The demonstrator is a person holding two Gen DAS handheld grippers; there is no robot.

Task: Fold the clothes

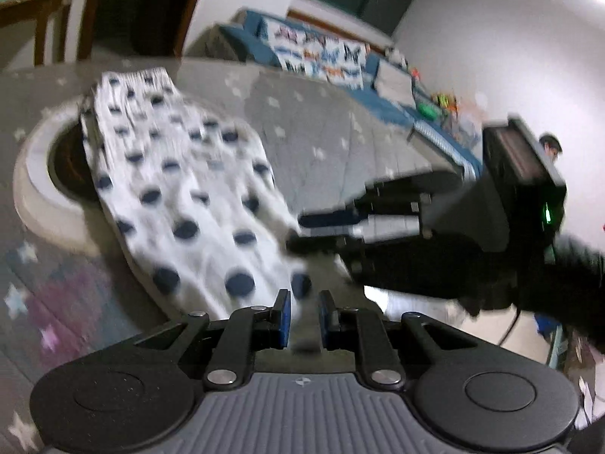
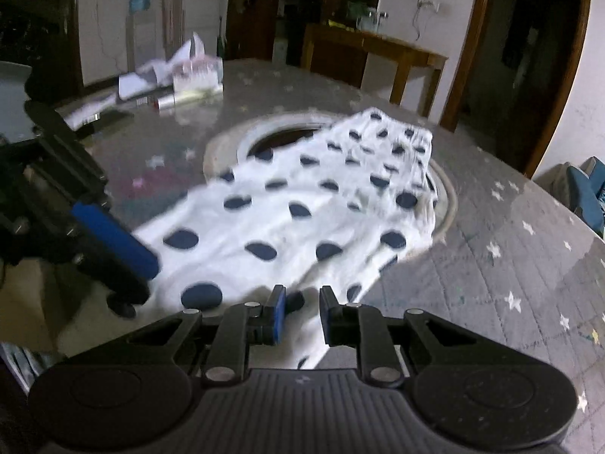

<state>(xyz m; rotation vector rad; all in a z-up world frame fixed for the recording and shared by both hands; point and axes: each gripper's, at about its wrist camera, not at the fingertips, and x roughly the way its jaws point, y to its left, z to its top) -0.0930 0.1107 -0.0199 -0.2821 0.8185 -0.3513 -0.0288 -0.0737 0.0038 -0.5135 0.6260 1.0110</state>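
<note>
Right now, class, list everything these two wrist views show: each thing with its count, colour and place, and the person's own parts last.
polka-dot garment: one, white with navy dots, spread on the table, far end lying over the round inset.
round inset: one, pale ring with dark centre, set in the tabletop.
table cover: one, grey quilted with white stars, over the table.
papers and packets: a blurred heap, mostly white, far left of the table.
wooden side table: one, brown, by the wall.
sofa: one, blue with butterfly-print cover, beyond the table.
left tool: black with blue pads, jaws slightly apart at the garment's near edge.
right tool: same, garment's near edge between its fingers.
</note>
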